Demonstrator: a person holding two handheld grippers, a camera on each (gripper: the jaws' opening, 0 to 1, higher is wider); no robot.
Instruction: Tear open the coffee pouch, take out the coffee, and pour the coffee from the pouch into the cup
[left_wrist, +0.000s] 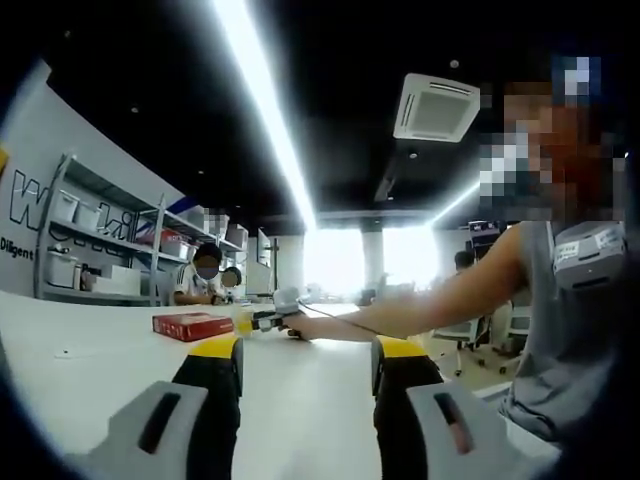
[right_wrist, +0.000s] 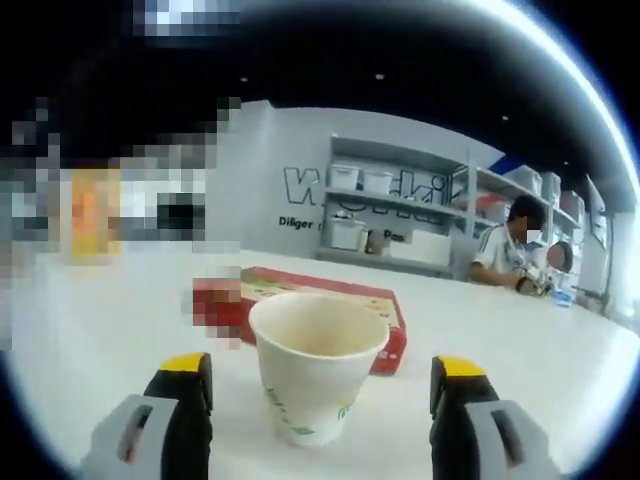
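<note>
A white table (right_wrist: 520, 340) carries a paper cup (right_wrist: 318, 375) and red box (right_wrist: 330, 300).

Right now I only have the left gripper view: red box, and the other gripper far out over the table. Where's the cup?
Observer: In the right gripper view, the cup stands upright on the table, just ahead of the right gripper.
Operator: Jaws on it?
Observer: No. They are open, one on each side, apart from the cup.
Operator: Anything in it?
Observer: The inner wall that shows looks bare; I cannot see the bottom.
</note>
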